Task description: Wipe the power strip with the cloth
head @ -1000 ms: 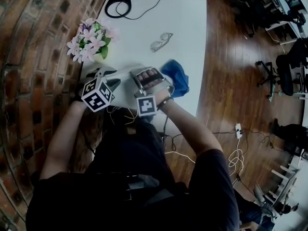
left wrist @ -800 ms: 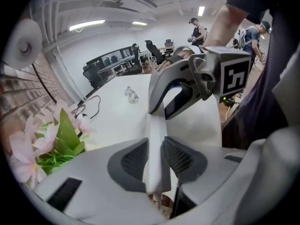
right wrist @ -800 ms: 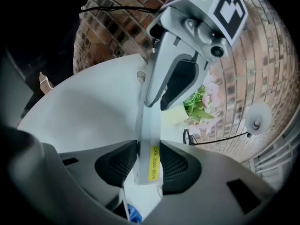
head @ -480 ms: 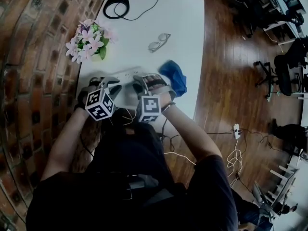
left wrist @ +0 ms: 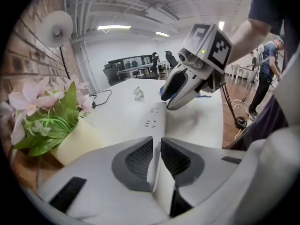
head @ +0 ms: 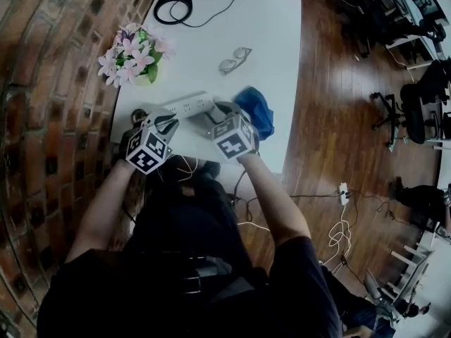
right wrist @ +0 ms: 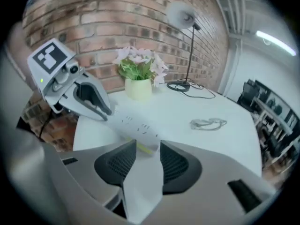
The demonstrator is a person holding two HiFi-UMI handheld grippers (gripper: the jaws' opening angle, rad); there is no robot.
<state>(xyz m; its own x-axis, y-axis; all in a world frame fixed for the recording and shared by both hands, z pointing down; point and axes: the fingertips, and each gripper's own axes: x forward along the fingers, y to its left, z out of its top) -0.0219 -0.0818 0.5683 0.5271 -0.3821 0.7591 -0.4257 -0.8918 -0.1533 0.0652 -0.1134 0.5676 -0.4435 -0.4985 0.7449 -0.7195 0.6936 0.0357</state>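
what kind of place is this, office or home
Probably an open-plan office or lab: office chairs on a wood floor, rows of desks under strip lights, a brick wall beside the white table.

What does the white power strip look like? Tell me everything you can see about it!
The power strip is a long white bar that looks like plastic, with small groups of socket slots along its top and a yellow-green bit at one end. It stretches slantwise over the white table. The left gripper is closing its jaws on one end, and the right gripper clamps the other end.
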